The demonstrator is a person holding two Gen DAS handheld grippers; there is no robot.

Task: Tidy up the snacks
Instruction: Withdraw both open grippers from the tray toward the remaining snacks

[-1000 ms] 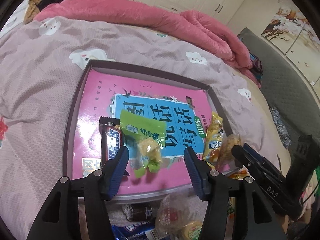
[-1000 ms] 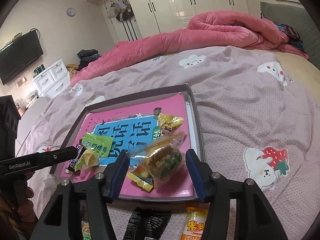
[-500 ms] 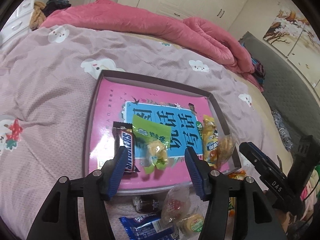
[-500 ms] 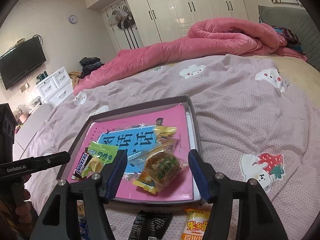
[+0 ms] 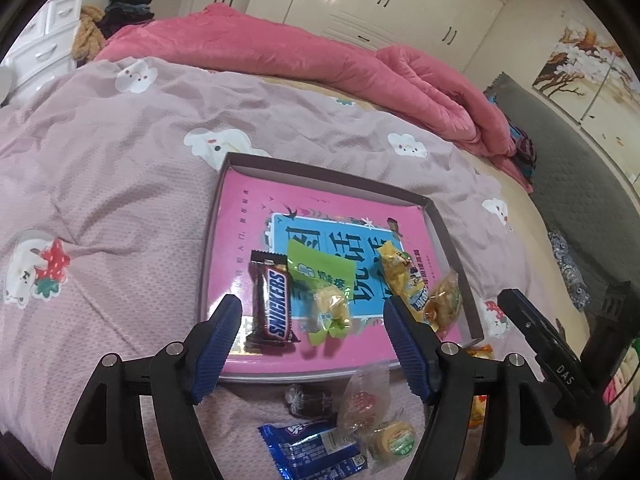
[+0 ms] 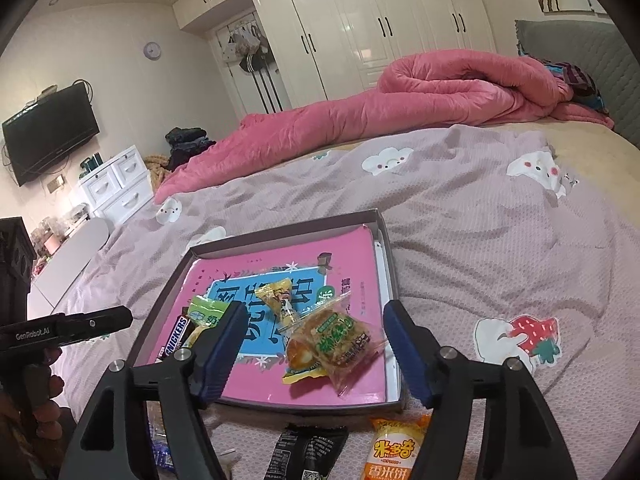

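Note:
A shallow box (image 5: 438, 216) with a pink book cover inside lies on the bed; it also shows in the right wrist view (image 6: 384, 232). In it lie a Snickers bar (image 5: 276, 306), a green-and-yellow packet (image 5: 326, 284), a yellow packet (image 5: 402, 276) and a clear-wrapped pastry (image 6: 336, 340). My left gripper (image 5: 312, 350) is open and empty above the box's near edge. My right gripper (image 6: 312, 352) is open and empty, just short of the pastry. Loose snacks lie near me: a blue packet (image 5: 316, 448), a clear-wrapped round cake (image 5: 380, 420), a dark candy (image 5: 308, 400), a black packet (image 6: 306, 452), an orange packet (image 6: 394, 452).
The bed has a mauve cover with cloud prints (image 6: 480, 240). A pink quilt (image 6: 400, 100) is bunched along the far side. White wardrobes (image 6: 360, 28), a white drawer unit (image 6: 116, 188) and a wall TV (image 6: 50, 132) stand beyond the bed.
Both grippers have drawn back and up from the box, so more of the bed and the loose snacks in front shows. The pastry and the green packet stay in the box.

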